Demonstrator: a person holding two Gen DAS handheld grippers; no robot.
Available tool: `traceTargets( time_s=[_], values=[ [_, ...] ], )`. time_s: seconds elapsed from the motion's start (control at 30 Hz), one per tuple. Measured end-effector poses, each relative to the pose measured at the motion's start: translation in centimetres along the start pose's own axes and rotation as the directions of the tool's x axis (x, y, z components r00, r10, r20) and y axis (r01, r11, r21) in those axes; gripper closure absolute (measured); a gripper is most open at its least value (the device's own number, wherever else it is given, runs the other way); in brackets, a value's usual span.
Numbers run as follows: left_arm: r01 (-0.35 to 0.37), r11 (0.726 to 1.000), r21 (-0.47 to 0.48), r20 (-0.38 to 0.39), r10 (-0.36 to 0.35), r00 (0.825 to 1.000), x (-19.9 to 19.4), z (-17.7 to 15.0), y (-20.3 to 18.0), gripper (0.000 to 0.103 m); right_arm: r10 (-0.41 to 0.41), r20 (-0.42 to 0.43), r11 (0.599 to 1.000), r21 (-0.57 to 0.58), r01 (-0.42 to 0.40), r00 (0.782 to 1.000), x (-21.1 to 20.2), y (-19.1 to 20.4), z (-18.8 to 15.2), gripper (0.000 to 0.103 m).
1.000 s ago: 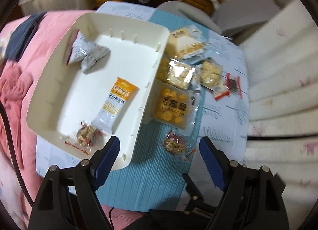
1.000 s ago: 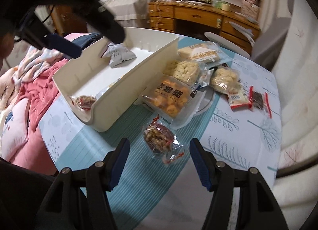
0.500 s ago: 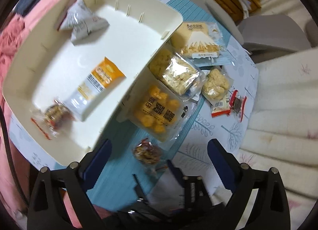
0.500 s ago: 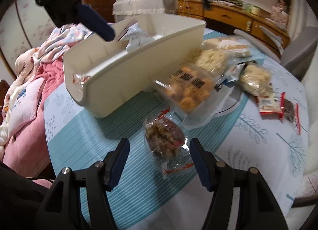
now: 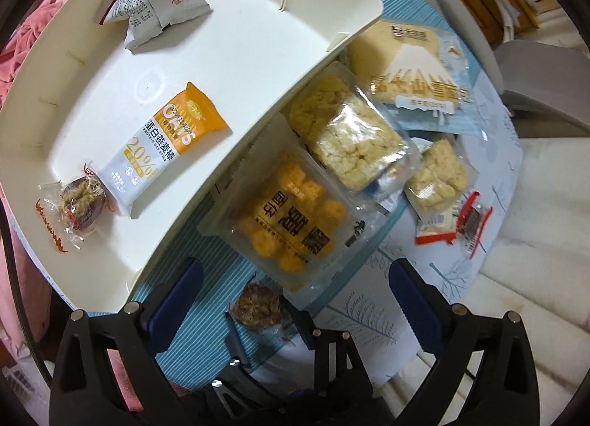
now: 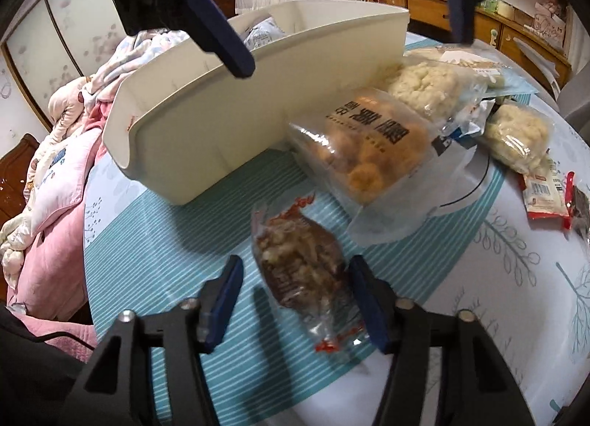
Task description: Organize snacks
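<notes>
A cream bin (image 5: 258,68) holds an orange oat bar (image 5: 166,146), a grey pouch (image 5: 155,2) and a small brown snack (image 5: 81,205). Another small brown snack in clear wrap (image 6: 302,267) lies on the table between the open fingers of my right gripper (image 6: 295,297), low over it; it also shows in the left wrist view (image 5: 258,306). My left gripper (image 5: 291,289) is open and empty, high above the table. A yellow puff bag (image 5: 291,216) and pale cracker packs (image 5: 350,138) lie beside the bin.
A mountain-print pack (image 5: 413,72), a small cracker pack (image 5: 438,175) and red-edged packets (image 5: 468,223) lie at the right. Pink bedding (image 6: 55,175) lies left of the table. A grey chair (image 5: 534,83) and wooden drawers (image 6: 442,9) stand behind.
My right gripper has come down and forward until its open fingers straddle the small brown snack. My left gripper has risen and shifted right over the bin's edge.
</notes>
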State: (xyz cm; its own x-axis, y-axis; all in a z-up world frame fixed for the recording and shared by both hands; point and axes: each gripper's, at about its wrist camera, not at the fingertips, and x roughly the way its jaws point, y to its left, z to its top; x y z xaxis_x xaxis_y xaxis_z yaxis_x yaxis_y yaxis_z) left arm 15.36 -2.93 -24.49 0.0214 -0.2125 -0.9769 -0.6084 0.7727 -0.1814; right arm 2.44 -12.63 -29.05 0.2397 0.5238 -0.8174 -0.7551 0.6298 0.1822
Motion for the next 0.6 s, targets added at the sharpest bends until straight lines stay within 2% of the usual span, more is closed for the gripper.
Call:
traceTargets(
  time_s=[0.3,0.6],
  values=[
    [-0.05,0.999,-0.014,-0.011,0.05,0.999,2.6,1.7,-1.2,0.003,0.064,0.017,0.998,-0.005,-0.064,0.998,-0.4,-1.1,-0.5,0.053],
    [-0.133,0.991,0.01,-0.02,0.134,0.991,5.1,2.5,-2.3,0.003,0.056,-0.003,0.996,0.07,-0.056,0.998,-2.0,-3.5,-1.6,0.053]
  ],
)
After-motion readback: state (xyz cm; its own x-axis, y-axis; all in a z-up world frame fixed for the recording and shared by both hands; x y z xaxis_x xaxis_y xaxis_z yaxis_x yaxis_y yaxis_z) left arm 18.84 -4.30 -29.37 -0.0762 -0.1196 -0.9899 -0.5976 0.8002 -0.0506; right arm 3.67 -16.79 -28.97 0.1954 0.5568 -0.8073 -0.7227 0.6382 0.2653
